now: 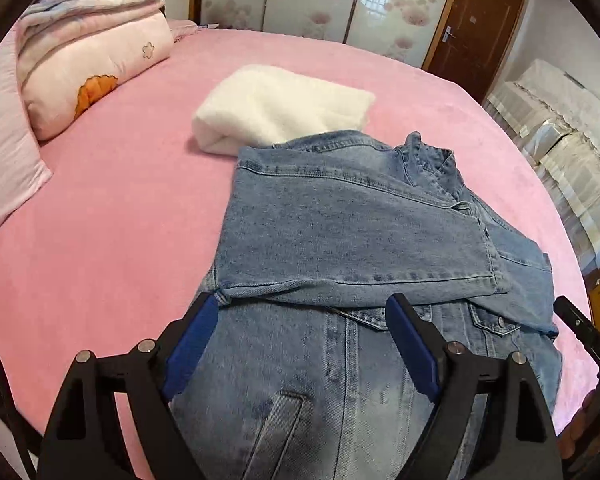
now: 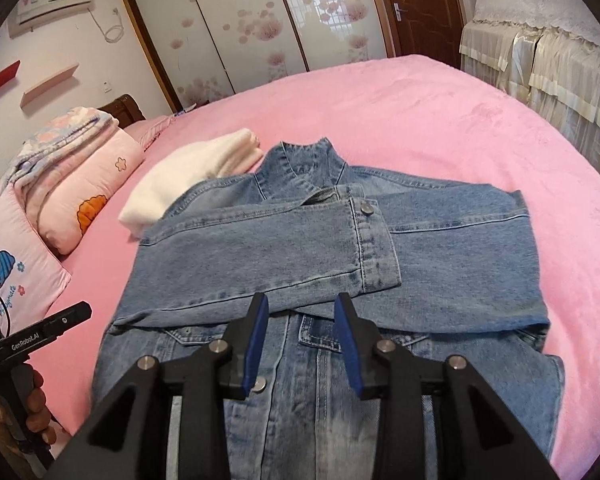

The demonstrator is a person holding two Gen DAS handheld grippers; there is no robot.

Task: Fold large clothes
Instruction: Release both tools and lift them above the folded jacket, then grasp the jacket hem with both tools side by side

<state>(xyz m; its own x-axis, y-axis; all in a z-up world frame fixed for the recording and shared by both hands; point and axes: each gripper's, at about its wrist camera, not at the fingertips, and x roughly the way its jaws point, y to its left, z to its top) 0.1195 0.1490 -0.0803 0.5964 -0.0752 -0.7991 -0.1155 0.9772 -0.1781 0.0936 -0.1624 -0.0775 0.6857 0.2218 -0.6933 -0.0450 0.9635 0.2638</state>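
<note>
A folded white blanket (image 1: 284, 106) lies touching the far side of the denim jacket (image 1: 360, 240), which rests mid-bed on the pink bedspread (image 1: 100, 240) with both sleeves crossed over its chest, while the left gripper (image 1: 302, 312) gapes wide and the right gripper (image 2: 302, 312) narrower, both empty above its front.
</note>
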